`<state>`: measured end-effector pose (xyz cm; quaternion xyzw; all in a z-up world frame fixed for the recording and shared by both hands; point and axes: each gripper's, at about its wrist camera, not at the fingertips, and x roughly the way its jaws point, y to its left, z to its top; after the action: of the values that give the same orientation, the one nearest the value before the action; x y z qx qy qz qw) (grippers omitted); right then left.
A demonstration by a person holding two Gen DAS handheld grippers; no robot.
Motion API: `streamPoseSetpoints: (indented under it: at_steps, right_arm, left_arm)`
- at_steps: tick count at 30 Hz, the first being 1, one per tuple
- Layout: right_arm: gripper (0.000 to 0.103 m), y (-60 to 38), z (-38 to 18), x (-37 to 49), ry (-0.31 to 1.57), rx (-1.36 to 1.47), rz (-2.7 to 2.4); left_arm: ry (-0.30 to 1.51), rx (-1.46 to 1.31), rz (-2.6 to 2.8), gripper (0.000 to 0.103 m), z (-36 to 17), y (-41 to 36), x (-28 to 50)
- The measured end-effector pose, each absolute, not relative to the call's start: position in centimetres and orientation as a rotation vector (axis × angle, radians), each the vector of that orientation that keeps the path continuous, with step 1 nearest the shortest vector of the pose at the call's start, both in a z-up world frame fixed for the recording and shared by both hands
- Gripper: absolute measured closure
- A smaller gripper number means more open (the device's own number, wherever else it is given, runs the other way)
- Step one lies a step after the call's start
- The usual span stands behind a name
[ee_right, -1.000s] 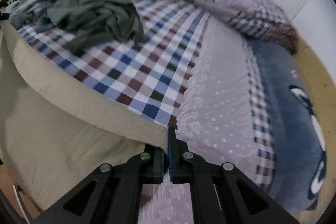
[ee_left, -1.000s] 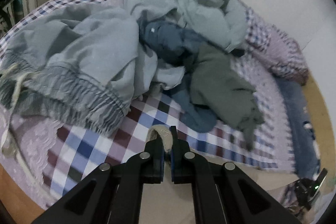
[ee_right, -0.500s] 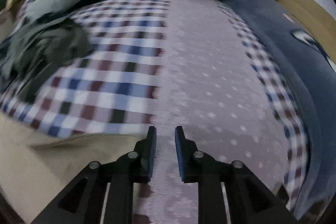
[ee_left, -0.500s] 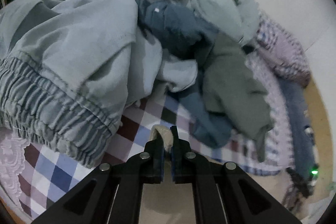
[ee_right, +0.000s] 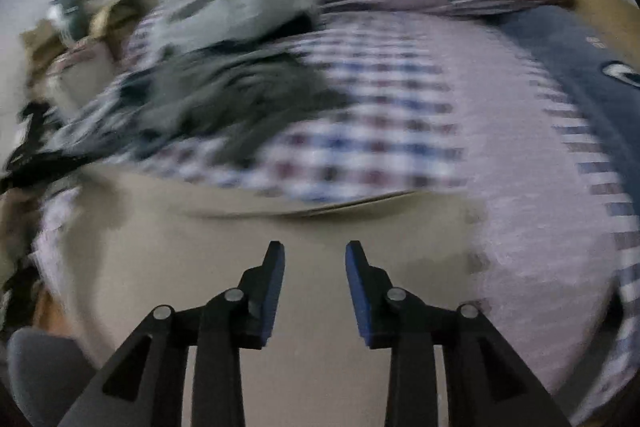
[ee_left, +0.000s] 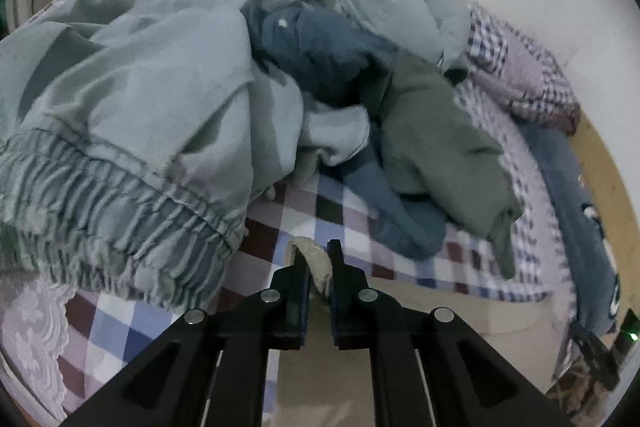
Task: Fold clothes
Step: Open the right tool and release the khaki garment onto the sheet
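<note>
left gripper (ee_left: 318, 263): jaws nearly together, pinching a bunched corner of the beige garment (ee_left: 316, 261), which trails back under the fingers toward the camera.
right gripper (ee_right: 315, 255): jaws wide apart, nothing between them, hanging over the flat spread of the same beige garment (ee_right: 248, 267). That view is pretty smeared, so don't trust fine detail there.
where the cloth is: laid out on the checkered bedsheet (ee_left: 304, 215), its far edge just ahead of the right fingertips.
what could go wrong: only one corner is held, so I'd guess pulling from the left alone drags the cloth crooked or wrinkles it. The pinch looks shallow too, so the corner could slip out.
stuff in the way: big laundry heap right ahead of the left gripper: pale green elastic-waist pants (ee_left: 120, 115) ahead-left, a blue piece (ee_left: 320, 59) and an olive one (ee_left: 436, 147) ahead-right. Folding forward could snag them.
other: navy blanket (ee_right: 580, 75) off to the far right.
</note>
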<state>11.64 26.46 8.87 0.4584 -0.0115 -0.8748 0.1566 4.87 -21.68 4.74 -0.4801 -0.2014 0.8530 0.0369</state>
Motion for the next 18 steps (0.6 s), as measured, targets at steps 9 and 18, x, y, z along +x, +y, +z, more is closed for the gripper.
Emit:
streamPoseSetpoints:
  at_steps: [9,18]
  right_arm:
    - [0.067,16.6,4.0,9.5,0.140,1.369,-2.411]
    - [0.069,14.7,4.7,0.1,0.139,1.376,-2.575]
  left_arm:
    - [-0.604,-1.414,2.660,0.078,4.5,-22.2,5.2]
    - [-0.682,-1.324,2.664,0.077,4.3,-25.1,7.5]
